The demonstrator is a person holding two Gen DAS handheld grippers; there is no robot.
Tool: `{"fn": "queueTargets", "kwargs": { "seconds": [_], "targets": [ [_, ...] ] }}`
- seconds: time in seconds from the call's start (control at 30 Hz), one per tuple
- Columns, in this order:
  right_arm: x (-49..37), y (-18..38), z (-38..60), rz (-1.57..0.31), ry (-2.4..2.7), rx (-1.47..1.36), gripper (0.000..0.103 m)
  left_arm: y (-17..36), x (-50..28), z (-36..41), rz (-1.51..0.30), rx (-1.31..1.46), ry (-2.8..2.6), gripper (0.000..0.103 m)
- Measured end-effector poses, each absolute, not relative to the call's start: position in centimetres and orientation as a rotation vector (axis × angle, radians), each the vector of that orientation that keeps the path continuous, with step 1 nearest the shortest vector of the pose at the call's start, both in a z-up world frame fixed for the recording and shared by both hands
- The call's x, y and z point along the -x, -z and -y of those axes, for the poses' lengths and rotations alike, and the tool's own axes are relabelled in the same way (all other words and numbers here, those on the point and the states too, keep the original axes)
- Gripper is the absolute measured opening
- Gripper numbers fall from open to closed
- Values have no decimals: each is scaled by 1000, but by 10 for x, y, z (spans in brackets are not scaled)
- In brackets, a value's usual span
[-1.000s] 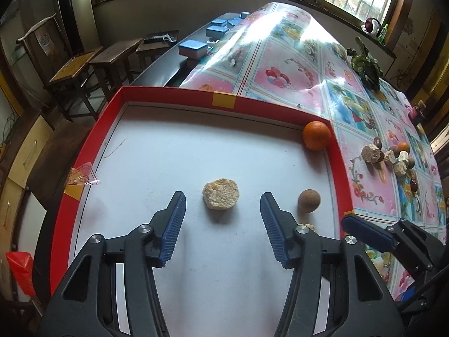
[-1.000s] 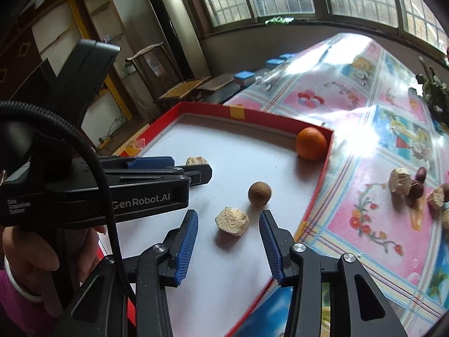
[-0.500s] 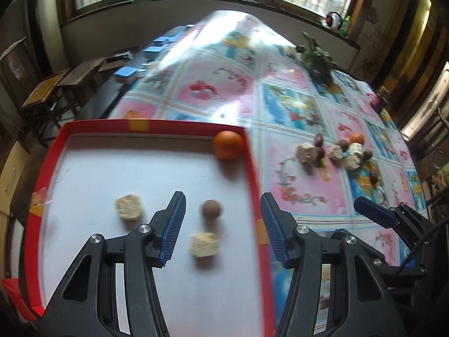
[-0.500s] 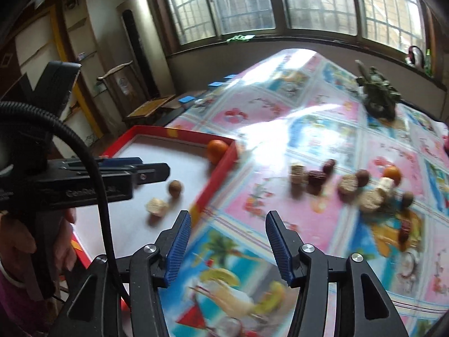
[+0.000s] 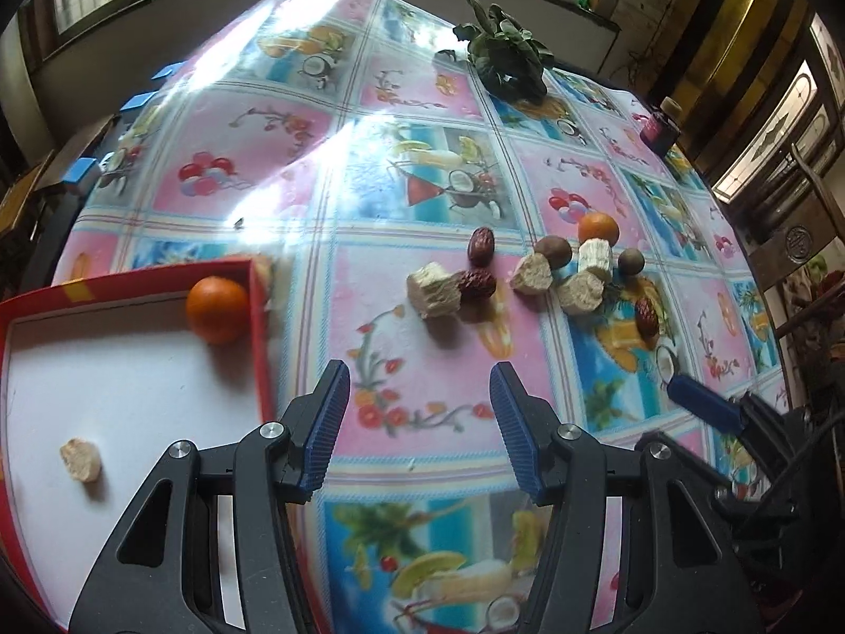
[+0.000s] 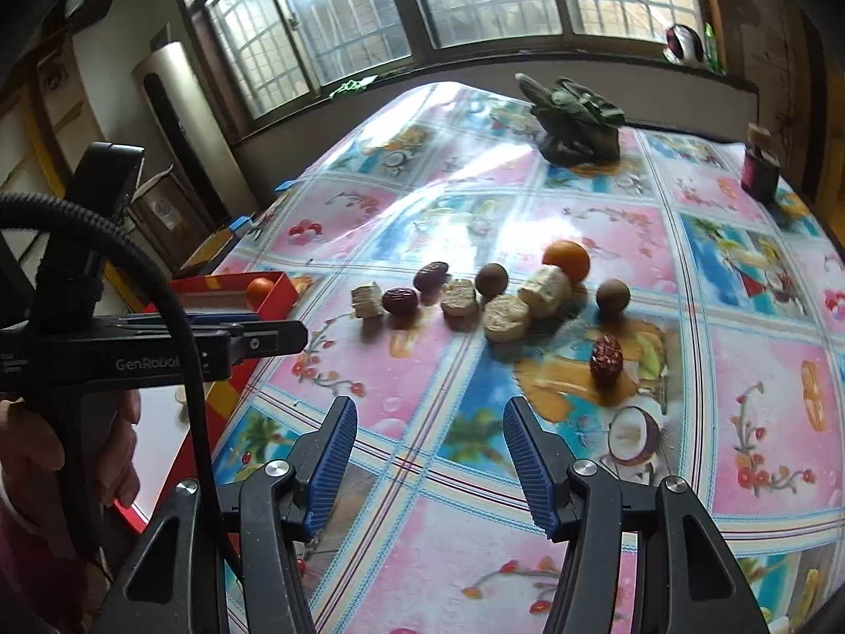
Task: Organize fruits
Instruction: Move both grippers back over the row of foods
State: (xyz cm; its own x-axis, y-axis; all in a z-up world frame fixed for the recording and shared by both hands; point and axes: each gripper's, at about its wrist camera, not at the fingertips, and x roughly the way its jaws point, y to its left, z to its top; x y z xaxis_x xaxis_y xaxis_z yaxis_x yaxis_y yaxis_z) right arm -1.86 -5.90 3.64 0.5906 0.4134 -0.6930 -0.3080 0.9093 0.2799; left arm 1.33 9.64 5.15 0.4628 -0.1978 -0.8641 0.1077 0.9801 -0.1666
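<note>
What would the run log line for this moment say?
left gripper: open, empty | right gripper: open, empty | red tray: holds orange | fruit pile: on tablecloth, untouched

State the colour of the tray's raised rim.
Red, with yellow tape patches; the tray's rim shows best in the left wrist view.

Left wrist view: angled steeply down along blue fingers over the desk, red tray at left. Right wrist view: shallower, facing the windows, close above the desk. Shared: scattered fruit pile, leafy greens, tray corner
</note>
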Motion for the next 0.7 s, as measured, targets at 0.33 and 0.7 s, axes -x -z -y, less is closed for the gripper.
{"fn": "queueTargets", "kwargs": {
  "seconds": [0.33,0.7],
  "targets": [
    [15,-33,73,-838,-462,-205,56,-46,-71,-78,-1066,33,83,55],
    [12,-35,64,-828,-513,-203,56,-37,-71,-108,-1117,28,18,56]
  ]
}}
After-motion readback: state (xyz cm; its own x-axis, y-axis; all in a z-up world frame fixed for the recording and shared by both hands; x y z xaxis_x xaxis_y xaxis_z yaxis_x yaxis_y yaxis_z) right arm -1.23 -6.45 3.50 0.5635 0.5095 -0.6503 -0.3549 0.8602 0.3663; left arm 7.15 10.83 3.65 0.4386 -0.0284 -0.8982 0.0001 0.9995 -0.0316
